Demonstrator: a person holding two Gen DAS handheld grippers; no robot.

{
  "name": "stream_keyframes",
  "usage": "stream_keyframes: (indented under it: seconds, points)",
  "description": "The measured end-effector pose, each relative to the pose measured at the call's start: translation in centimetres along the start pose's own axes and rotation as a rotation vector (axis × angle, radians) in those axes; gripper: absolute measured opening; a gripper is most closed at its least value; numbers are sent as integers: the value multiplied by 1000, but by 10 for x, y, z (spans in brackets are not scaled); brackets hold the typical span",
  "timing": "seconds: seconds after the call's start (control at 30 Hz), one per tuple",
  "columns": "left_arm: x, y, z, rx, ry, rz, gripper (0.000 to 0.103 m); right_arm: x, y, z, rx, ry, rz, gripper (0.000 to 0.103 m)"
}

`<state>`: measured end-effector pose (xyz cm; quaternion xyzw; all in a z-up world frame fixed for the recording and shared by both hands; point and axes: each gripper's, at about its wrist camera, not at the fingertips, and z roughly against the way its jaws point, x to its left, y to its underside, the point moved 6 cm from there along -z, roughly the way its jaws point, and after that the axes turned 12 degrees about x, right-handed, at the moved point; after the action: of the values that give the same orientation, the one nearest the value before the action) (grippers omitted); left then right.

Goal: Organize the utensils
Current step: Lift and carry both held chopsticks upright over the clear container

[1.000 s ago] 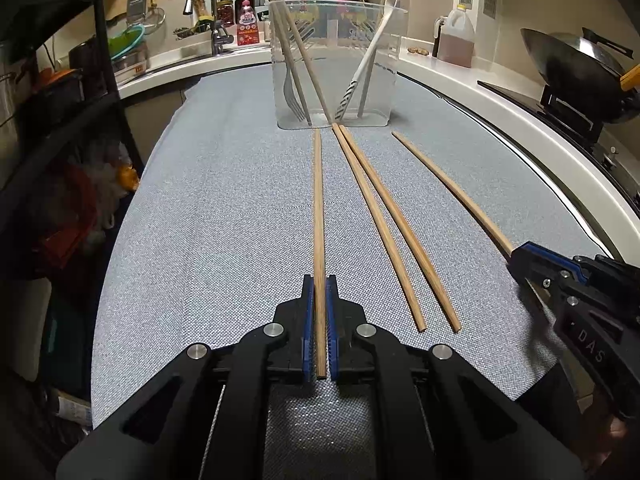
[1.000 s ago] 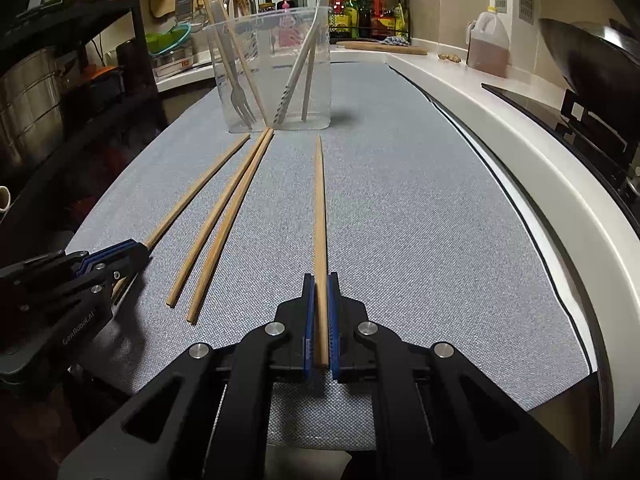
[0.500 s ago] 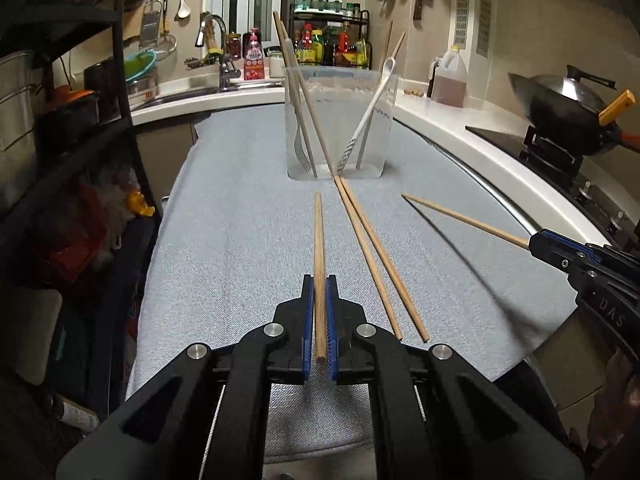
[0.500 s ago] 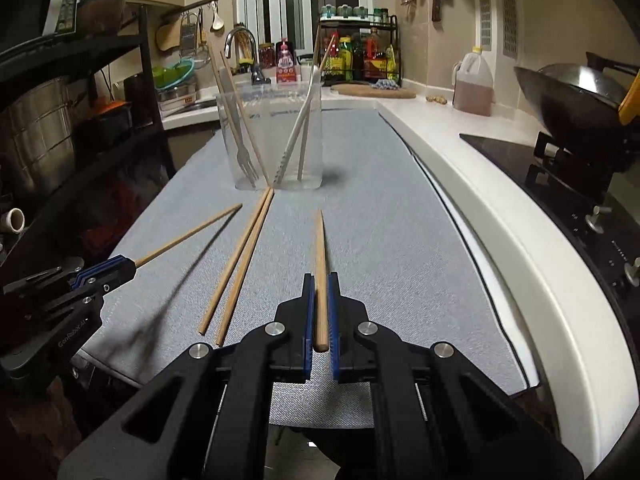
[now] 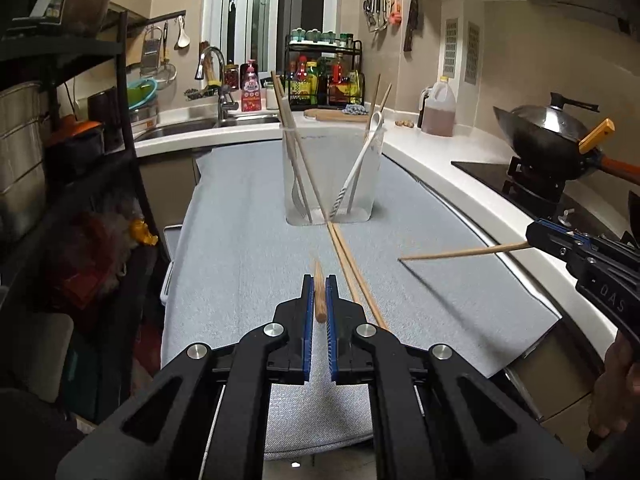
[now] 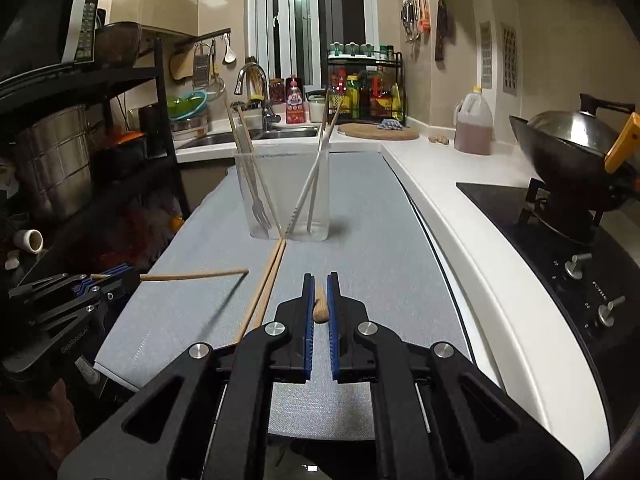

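One long wooden chopstick (image 5: 319, 295) is clamped in the closed left gripper (image 5: 319, 300), another (image 6: 319, 305) in the closed right gripper (image 6: 319, 304). Both have been lifted off the grey cloth (image 5: 248, 240) since a second ago. Two chopsticks (image 5: 352, 268) remain at centre frame, below the clear plastic holder (image 5: 332, 176).

Both grippers were matte black with blue ribbed pads lining the jaws. On the left gripper (image 5: 320, 300), round silver screws sat at about 8 and 4 o'clock. The right gripper (image 6: 320, 300) matched it. Pale lettering marked each gripper's side.
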<state>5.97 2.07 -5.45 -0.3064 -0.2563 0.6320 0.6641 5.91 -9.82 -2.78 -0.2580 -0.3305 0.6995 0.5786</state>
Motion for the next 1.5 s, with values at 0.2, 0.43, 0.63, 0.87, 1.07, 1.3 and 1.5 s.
stream_keyframes:
  seconds: [0.2,0.43,0.63,0.87,1.07,1.3,1.5]
  points:
    - [-1,-20,17,-34,16,-2,6,4,-15,13,-22,-14,14,6]
    - [10,-52,33,-70,44,12,6,6,-39,22,-41,-30,27,6]
    - [22,-82,36,-64,77,22,6,8,-62,20,-43,-54,34,6]
    - [35,-107,25,-4,114,54,6,7,-84,9,-9,-98,27,6]
    - [37,-139,19,-4,120,41,6,7,-113,5,-20,-117,39,6]
    - [41,-185,8,-3,145,46,6,10,-162,1,-58,-132,51,6]
    - [39,-230,3,-23,162,44,6,17,-215,0,-108,-145,80,6]
